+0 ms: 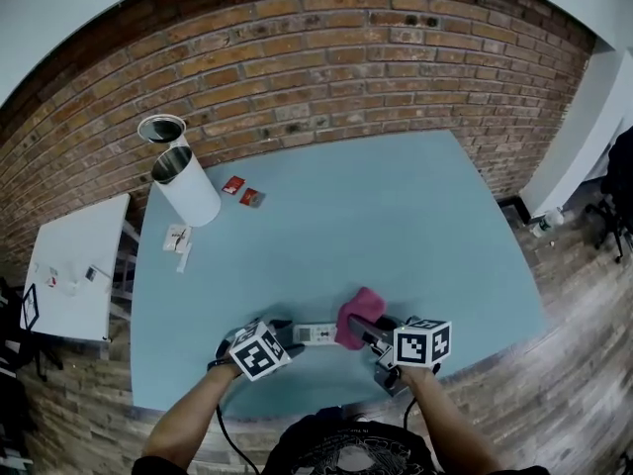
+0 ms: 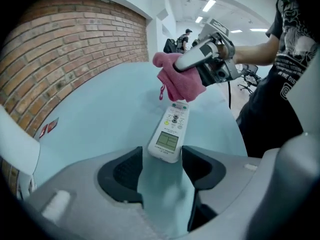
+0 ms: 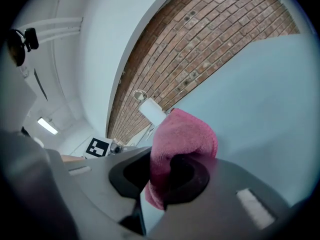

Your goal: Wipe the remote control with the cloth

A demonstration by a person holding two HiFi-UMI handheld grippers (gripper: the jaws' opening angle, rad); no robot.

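A white remote control (image 1: 315, 333) with a small screen lies flat on the blue table (image 1: 396, 226) near its front edge. My left gripper (image 1: 287, 337) points down at it, jaws open. In the left gripper view the remote (image 2: 171, 131) has its near end just between the fingertips of that gripper (image 2: 161, 164), with a gap on the left side. My right gripper (image 1: 362, 327) is shut on a pink cloth (image 1: 358, 310). The cloth (image 2: 177, 81) hangs bunched over the remote's far end. In the right gripper view the cloth (image 3: 182, 134) bulges out of that gripper (image 3: 165, 171).
A white cylinder (image 1: 190, 184) and a metal cup (image 1: 161, 129) stand at the table's far left. Two small red packets (image 1: 242, 191) and a paper tag (image 1: 178, 237) lie near them. A white side table (image 1: 74, 265) stands to the left, a brick wall (image 1: 346, 57) behind.
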